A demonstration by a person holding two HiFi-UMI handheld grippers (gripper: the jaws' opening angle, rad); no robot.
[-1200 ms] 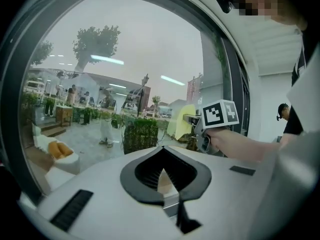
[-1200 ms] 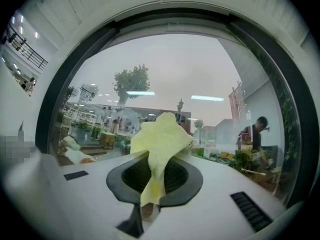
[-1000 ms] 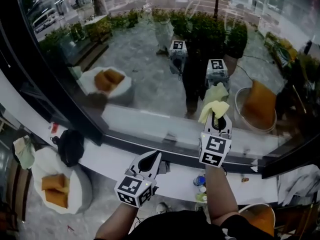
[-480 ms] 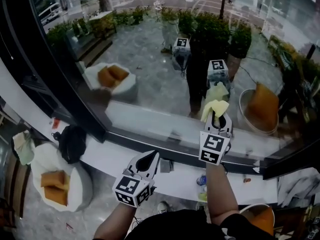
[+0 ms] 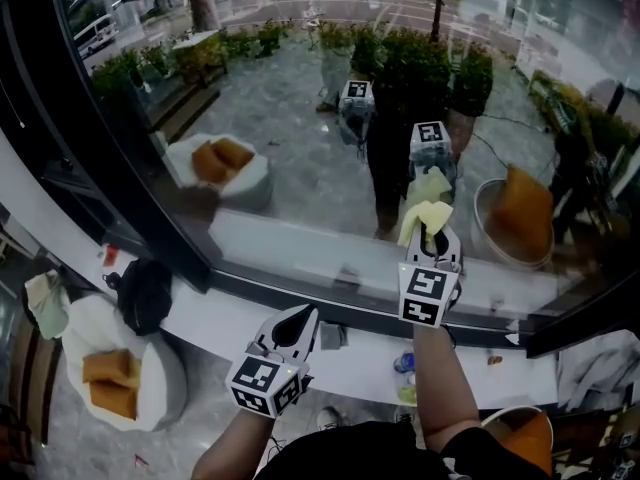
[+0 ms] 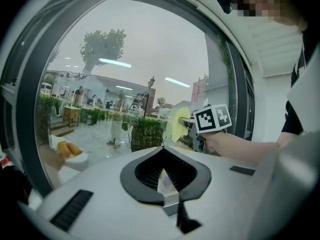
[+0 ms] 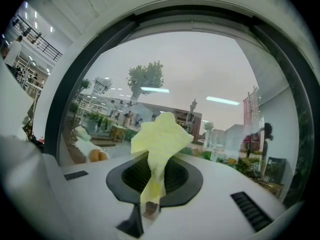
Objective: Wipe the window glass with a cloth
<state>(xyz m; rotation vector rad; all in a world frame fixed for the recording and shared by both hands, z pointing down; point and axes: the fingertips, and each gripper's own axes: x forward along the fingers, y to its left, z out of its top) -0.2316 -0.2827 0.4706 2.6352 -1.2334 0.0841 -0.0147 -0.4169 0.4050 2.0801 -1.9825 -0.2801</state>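
The right gripper [image 5: 432,238] is clamping a pale yellow cloth [image 5: 425,216]; in the right gripper view its jaws are pinching the lower end of the cloth [image 7: 157,134], which is fanning upward out of the right gripper [image 7: 150,204] toward the window glass [image 7: 200,59]. The left gripper [image 5: 298,320] is hanging lower in the frame, near the bottom centre, over the white sill [image 5: 200,313]. In its own view the left gripper [image 6: 167,186] is showing its jaws pressed together with nothing between them. In the head view the cloth is sitting right at the tip of the right gripper, right of centre, and its loose top is meeting its own reflection on the window glass [image 5: 290,98], so it is looking pressed to the pane. At the lower left a round white seat [image 5: 160,368] is holding orange cushions [image 5: 108,380]. Through the glass at the upper left a second white seat [image 5: 245,183] is cradling two more cushions, and at the right a round basket chair [image 5: 480,223] is holding one large orange cushion [image 5: 525,206]. Compared with half a second ago, both grippers are staying almost exactly where they were, the cloth on the same patch of glass.
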